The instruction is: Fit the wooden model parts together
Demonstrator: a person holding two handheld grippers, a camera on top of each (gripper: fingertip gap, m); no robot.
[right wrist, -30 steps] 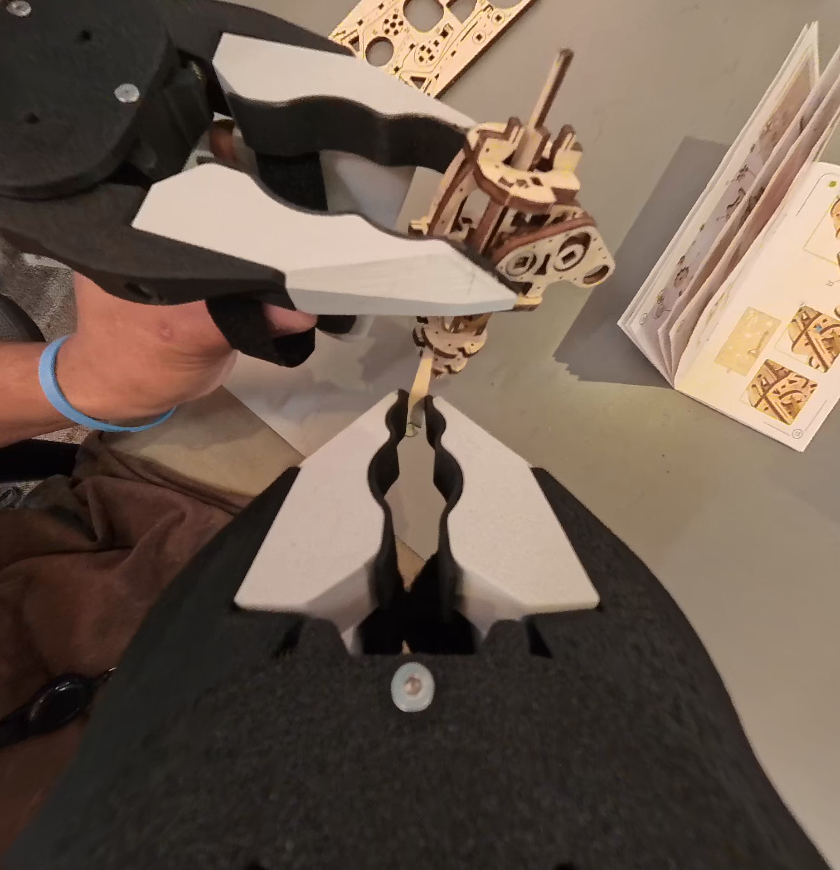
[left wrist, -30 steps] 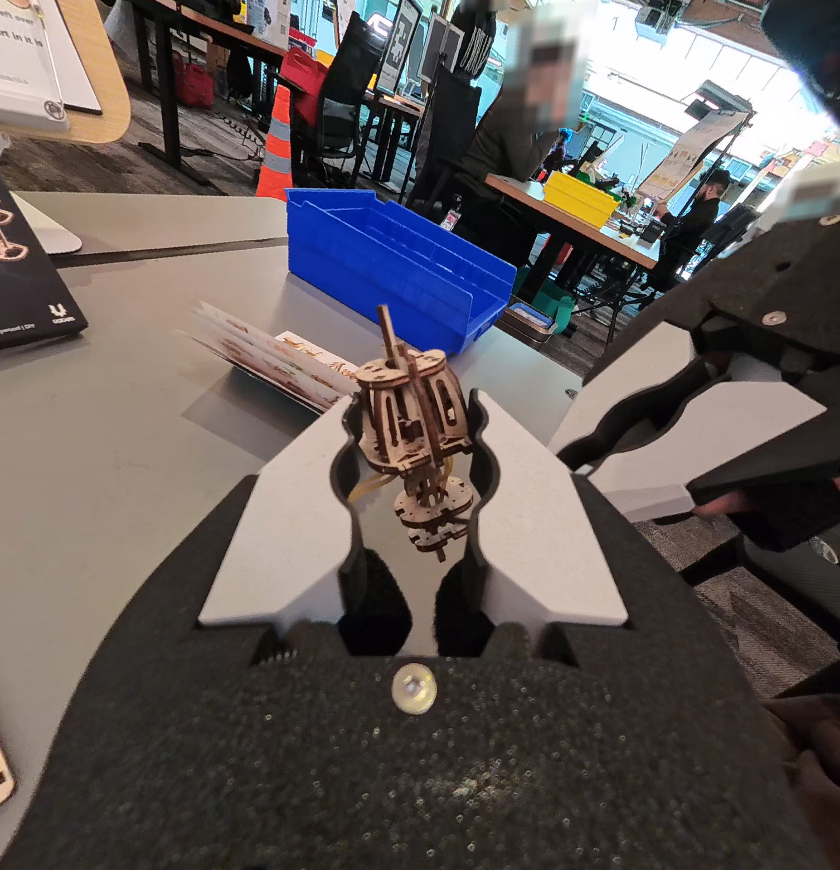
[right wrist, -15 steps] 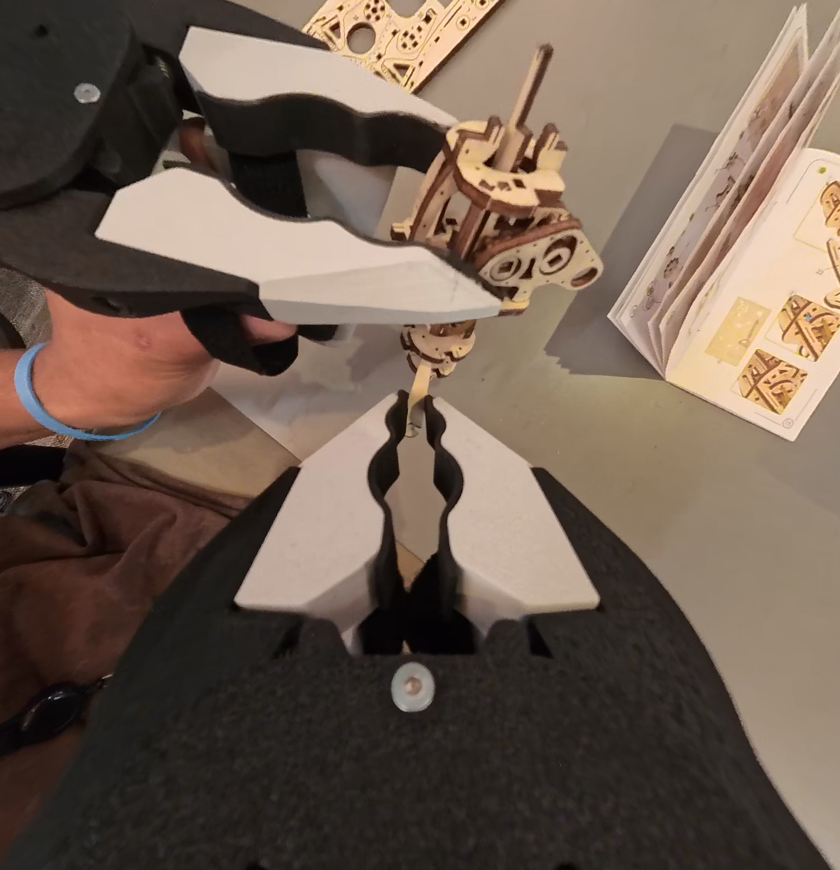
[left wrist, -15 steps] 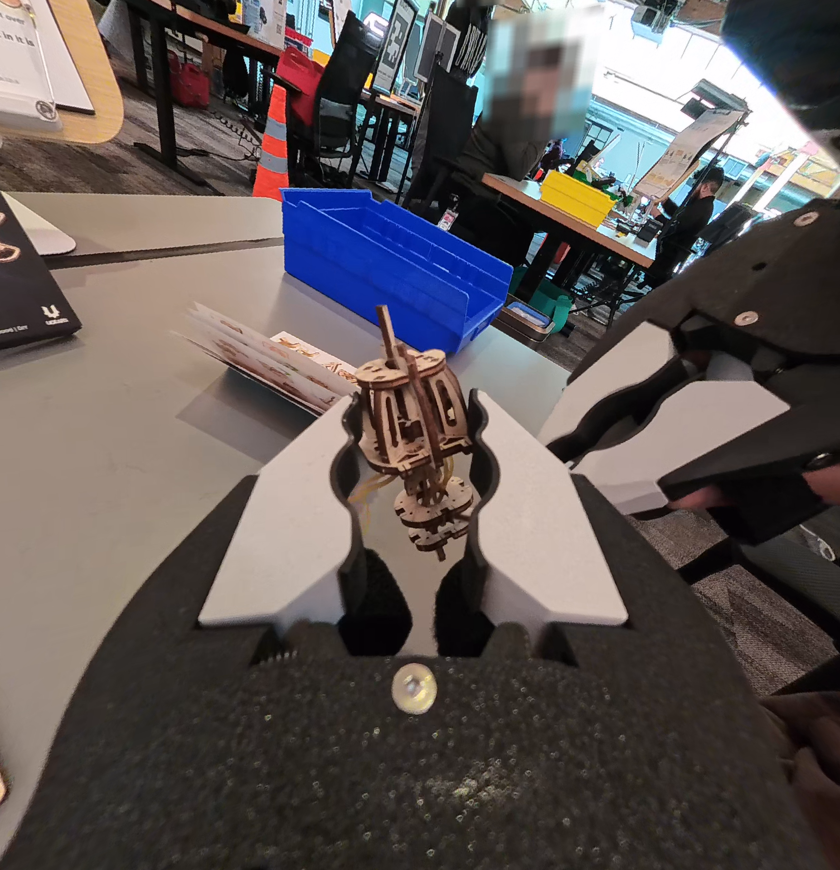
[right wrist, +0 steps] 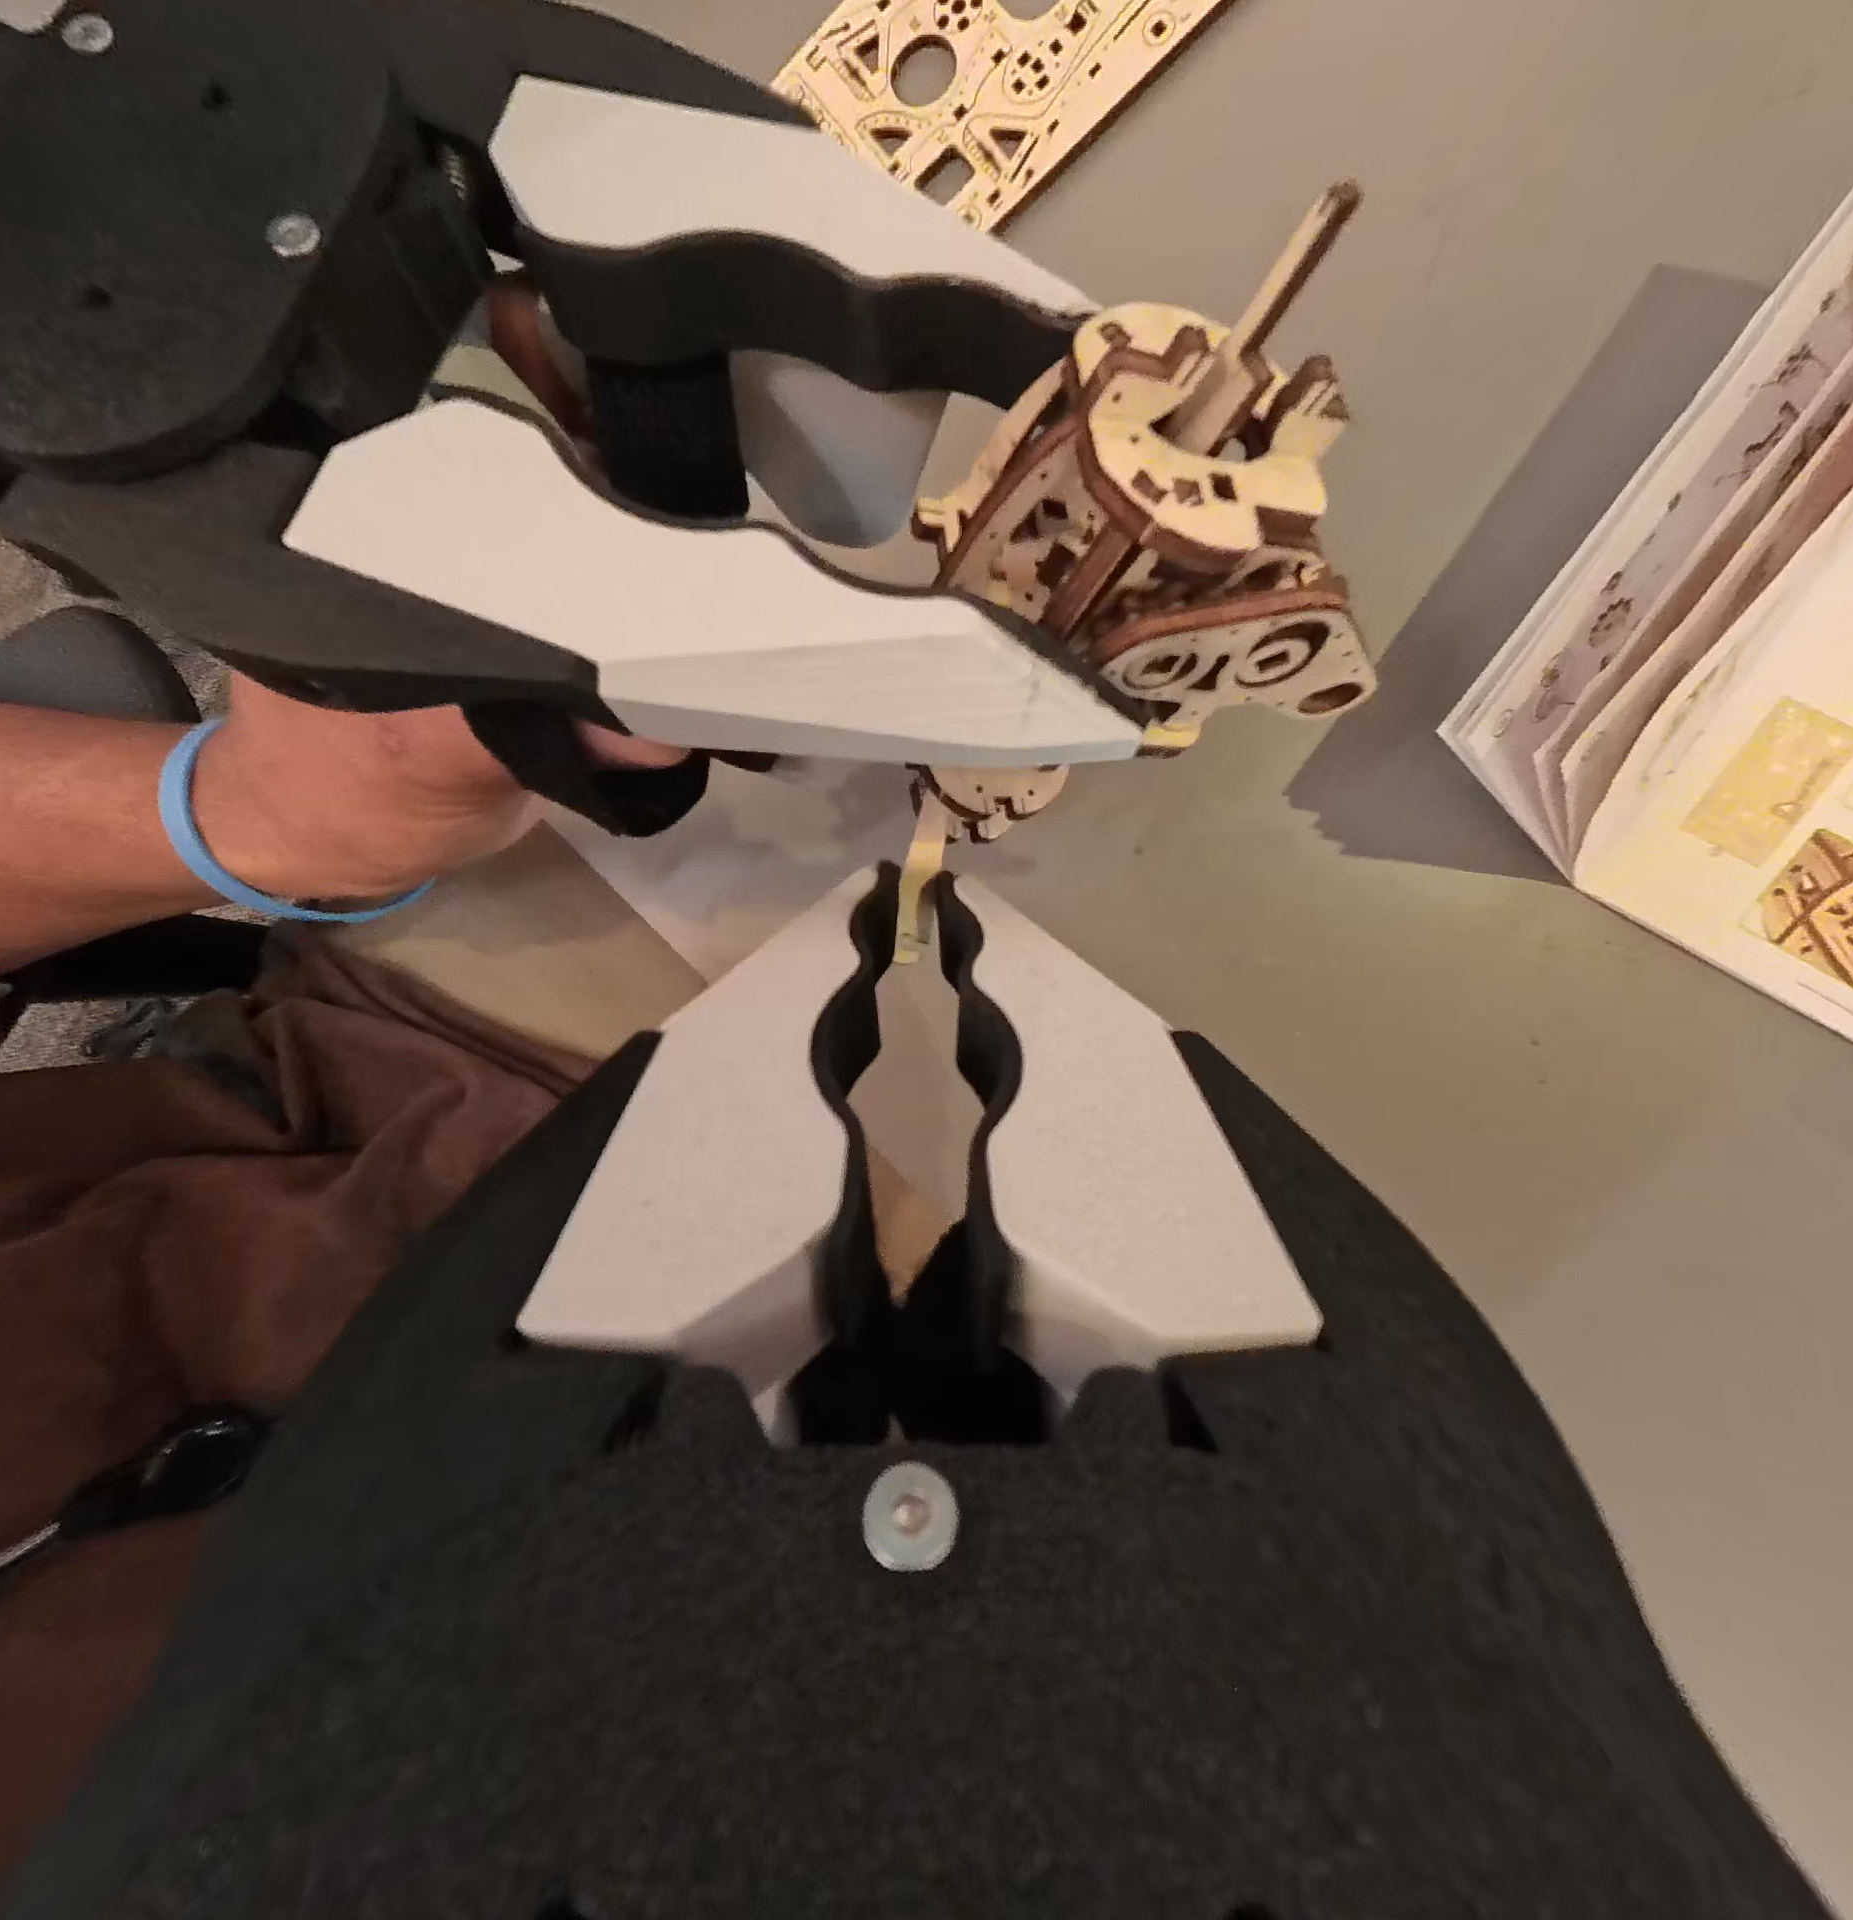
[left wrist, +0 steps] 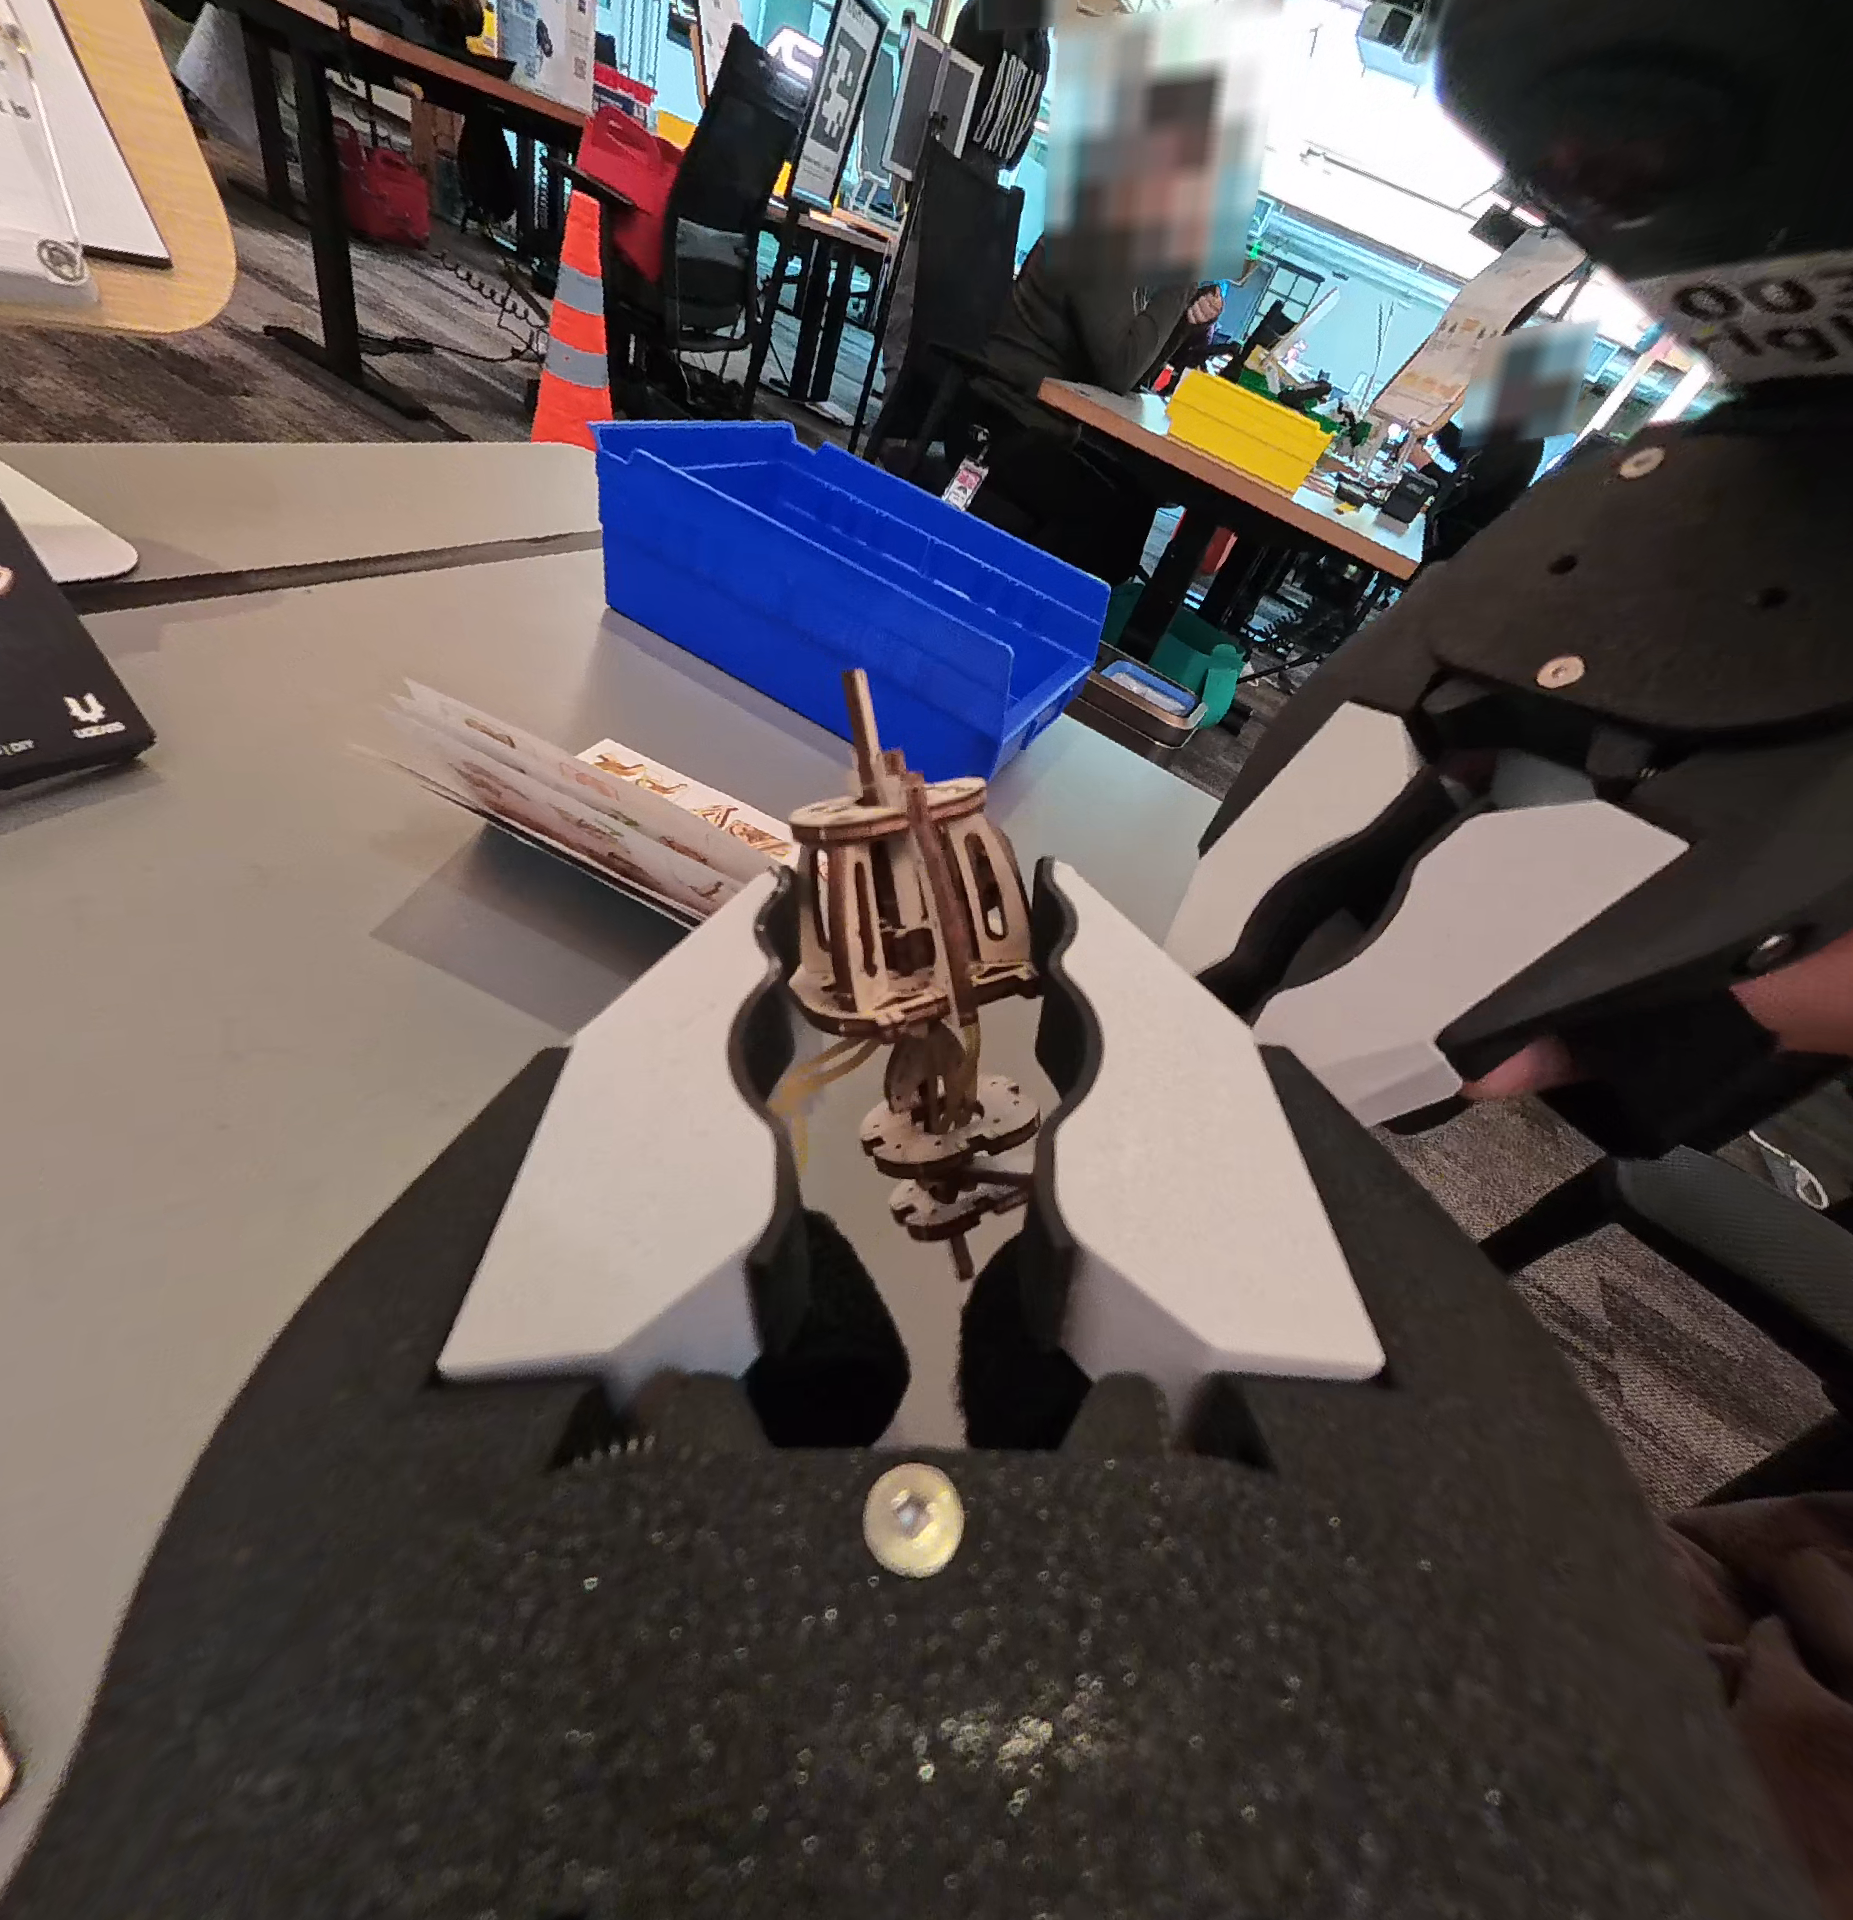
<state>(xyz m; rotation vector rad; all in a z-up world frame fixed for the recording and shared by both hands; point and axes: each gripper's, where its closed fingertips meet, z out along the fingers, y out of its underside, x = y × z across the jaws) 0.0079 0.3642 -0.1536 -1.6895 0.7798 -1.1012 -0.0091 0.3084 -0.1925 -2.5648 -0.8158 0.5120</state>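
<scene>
A small wooden model (left wrist: 901,904) with a cage-like body and a stick out of its top is held above the grey table (left wrist: 226,987). My left gripper (left wrist: 906,894) is shut on the body. In the right wrist view the left gripper (right wrist: 1104,520) comes in from the upper left with the model (right wrist: 1192,561) at its tips. My right gripper (right wrist: 911,883) is shut on a thin pale wooden strip (right wrist: 927,831) that hangs from the model's underside. The right gripper (left wrist: 1223,956) also shows in the left wrist view, just right of the model.
An open instruction booklet (right wrist: 1732,727) lies right of the model, and it also shows in the left wrist view (left wrist: 589,810). A blue bin (left wrist: 849,592) stands behind it. A wooden parts sheet (right wrist: 984,94) lies farther off. A black box (left wrist: 28,665) is at the left. A hand with a blue wristband (right wrist: 278,810) holds the left gripper. One gripper's finger ends stand about 7 cm off the other's.
The left gripper has turned the model a little, so its top disc faces the right wrist view more. The right gripper stays shut on the strip.
</scene>
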